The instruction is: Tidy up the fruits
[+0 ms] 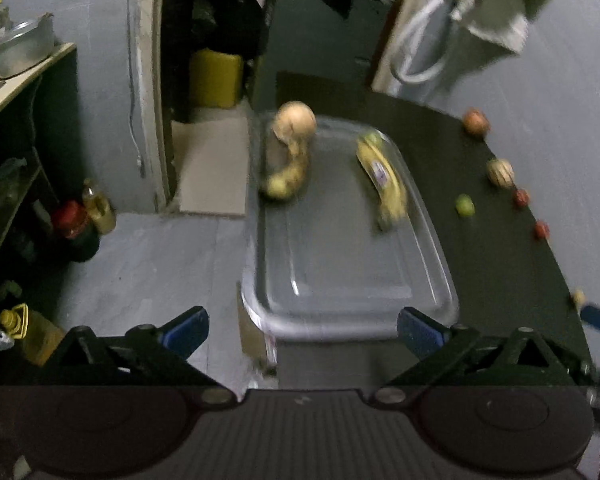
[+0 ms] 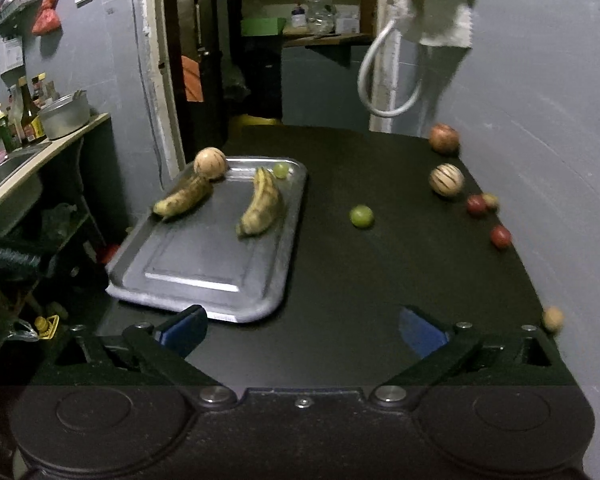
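Note:
A steel tray (image 2: 204,276) (image 1: 340,280) lies at the left edge of a black table. On it are two bananas (image 2: 260,204) (image 2: 184,198), a round tan fruit (image 2: 210,163) and a small green fruit (image 2: 281,170). On the table lie a green lime (image 2: 362,216), a striped round fruit (image 2: 446,181), an apple (image 2: 444,139), small red fruits (image 2: 500,236) (image 2: 476,205) and a tan fruit (image 2: 553,319). My left gripper (image 1: 302,330) is open and empty over the tray's near end. My right gripper (image 2: 302,328) is open and empty over the table's front.
The table's right side runs along a grey wall. Left of the table is open floor with bottles (image 1: 76,228) and a shelf holding a metal pot (image 2: 64,116). A doorway (image 2: 240,60) and hanging white cloth (image 2: 432,4) are behind the table.

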Tool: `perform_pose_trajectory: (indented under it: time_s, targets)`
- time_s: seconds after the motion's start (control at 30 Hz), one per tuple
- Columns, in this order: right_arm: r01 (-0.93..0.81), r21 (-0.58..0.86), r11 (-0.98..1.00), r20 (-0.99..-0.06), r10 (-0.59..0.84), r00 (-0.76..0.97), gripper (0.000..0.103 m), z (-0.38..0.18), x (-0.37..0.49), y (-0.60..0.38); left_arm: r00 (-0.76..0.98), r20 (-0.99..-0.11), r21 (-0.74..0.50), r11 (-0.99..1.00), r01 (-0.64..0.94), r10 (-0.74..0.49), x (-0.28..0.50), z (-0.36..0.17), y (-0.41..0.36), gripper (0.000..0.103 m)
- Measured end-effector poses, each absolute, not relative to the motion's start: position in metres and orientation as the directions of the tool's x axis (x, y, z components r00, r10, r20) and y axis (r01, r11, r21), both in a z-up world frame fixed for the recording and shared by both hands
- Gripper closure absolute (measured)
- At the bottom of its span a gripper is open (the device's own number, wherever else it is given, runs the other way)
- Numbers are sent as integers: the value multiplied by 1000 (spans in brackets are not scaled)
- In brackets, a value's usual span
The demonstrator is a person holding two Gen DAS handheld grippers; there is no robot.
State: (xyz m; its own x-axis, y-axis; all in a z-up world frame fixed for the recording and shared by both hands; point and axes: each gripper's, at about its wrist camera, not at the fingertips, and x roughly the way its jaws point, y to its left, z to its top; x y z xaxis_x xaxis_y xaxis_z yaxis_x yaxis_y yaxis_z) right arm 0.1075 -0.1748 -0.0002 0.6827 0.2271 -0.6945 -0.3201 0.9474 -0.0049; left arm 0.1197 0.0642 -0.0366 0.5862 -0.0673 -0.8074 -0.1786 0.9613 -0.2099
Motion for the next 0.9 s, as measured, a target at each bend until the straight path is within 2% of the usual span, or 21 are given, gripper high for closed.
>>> perform_pose_trajectory:
  time_s: [0.33,0.7,0.9]
  targets:
    - [-220,-11,976,-726,144,673,1,-5,48,-221,484,-869,-157,984,-78,-100,79,-36,20,1]
    - [114,25,993,-704,-63,707,1,7,30,-256,477,-860,-107,978,177,-180,103,-29,-10,1]
    - [197,0,980,-671,-146,727,1,32,34,-242,477,-834,-138,942,306,-277,132,-17,-6,1]
